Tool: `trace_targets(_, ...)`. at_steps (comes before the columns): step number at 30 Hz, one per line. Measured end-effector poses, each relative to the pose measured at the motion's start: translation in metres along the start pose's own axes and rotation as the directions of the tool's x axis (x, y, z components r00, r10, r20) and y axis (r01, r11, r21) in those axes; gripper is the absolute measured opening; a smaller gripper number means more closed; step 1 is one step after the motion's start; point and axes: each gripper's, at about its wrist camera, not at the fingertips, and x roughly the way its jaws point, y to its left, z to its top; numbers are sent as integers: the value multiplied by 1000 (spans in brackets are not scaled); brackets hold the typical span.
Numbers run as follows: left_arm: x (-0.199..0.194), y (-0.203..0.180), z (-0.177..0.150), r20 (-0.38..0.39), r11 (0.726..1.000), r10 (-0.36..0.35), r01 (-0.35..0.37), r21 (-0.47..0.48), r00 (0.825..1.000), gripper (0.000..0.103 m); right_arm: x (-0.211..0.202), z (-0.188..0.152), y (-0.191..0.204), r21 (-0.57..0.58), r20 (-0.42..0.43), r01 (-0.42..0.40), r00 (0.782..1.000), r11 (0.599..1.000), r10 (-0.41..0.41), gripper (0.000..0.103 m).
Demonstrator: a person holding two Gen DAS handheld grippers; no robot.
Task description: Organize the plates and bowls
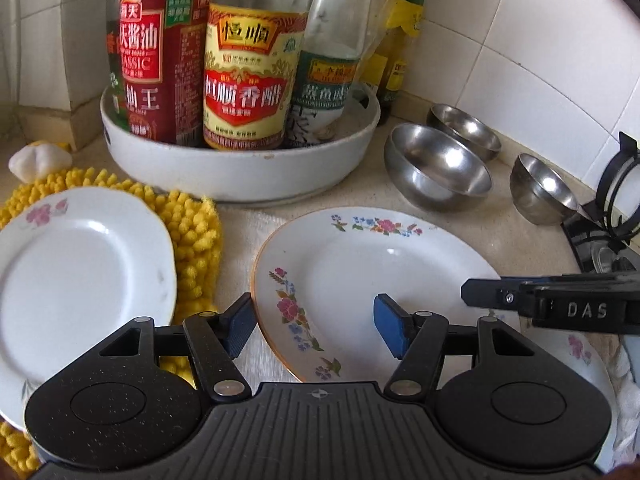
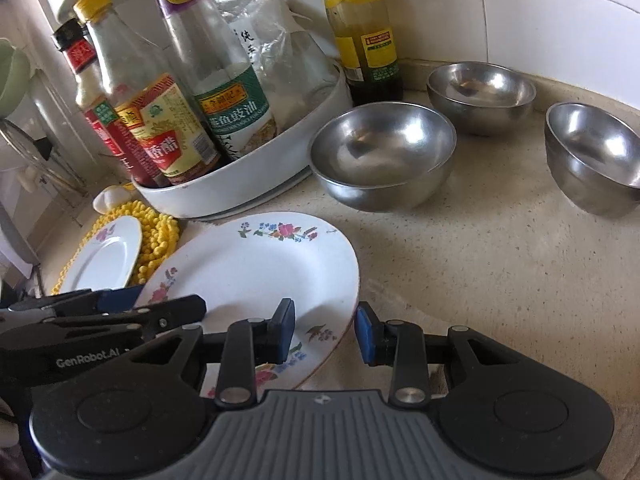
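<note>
Plate in hand: the large floral plate (image 1: 360,280) sits tilted on the desk (image 2: 500,272), its near rim raised toward both cameras, in front of the white tray (image 1: 240,168) of bottles
Left claw (image 1: 314,330): half spread, straddling the plate's left rim, one pad outside the edge and one over the face; I cannot tell whether the pads press
Right claw (image 2: 326,334): narrower, straddling the right rim the same way; contact unclear
Key relation: the plate lies between the two claws, each equally near its own edge, so a lift would likely need both
Other plate: small floral plate (image 1: 76,280) left, on the yellow mat (image 1: 196,232)
Bowls: three steel bowls (image 2: 384,156) stand apart, behind and right
</note>
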Motion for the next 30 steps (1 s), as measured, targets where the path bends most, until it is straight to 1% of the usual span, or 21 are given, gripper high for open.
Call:
trace_targets(4,6,-1,-9,-37,1000,-4,4,-6,999,69,6,-5,-3,-6,-21,4,1000,1000,-4,56)
trace_targets(6,6,-2,-11,-30,1000,-1,1,7,1000,70,9,-7,-5,-11,-33,4,999,1000,-5,55)
trace_targets(9,10,-1,-7,-44,1000,-27,28,5,999,80,11,-7,-6,-12,-42,1,999,1000,-1,56)
trace_targets(10,14,-1,-6,-45,999,-34,34,17,998,85,11,-7,-7,-9,-41,-2,999,1000,2,57)
trace_targets(12,20,-7,-3,-48,998,-16,19,64,999,86,13,-6,-7,-9,-49,-8,999,1000,8,57)
trace_targets(13,23,-9,-1,-50,997,-7,11,78,999,86,14,-5,-8,-1,-49,-9,999,1000,9,57)
trace_targets(15,24,-9,1,-46,997,4,-1,81,999,80,14,-6,-9,7,-46,-14,999,1000,14,58)
trace_targets(17,23,-5,2,-43,997,14,-11,76,999,70,13,-8,-9,11,-42,-15,999,1000,15,57)
trace_targets(19,23,-4,3,-42,997,33,-30,73,999,65,12,-7,-9,37,-45,-9,999,999,11,57)
trace_targets(22,21,-2,5,-40,997,39,-36,62,998,64,8,-5,-5,27,-23,-1,1000,1000,2,56)
trace_targets(25,15,1,6,-23,998,37,-36,52,999,61,3,-4,-4,26,-9,-16,1000,1000,16,56)
trace_targets(30,0,-3,10,7,998,29,-29,50,1000,61,-8,-2,-2,37,18,-18,1000,999,17,56)
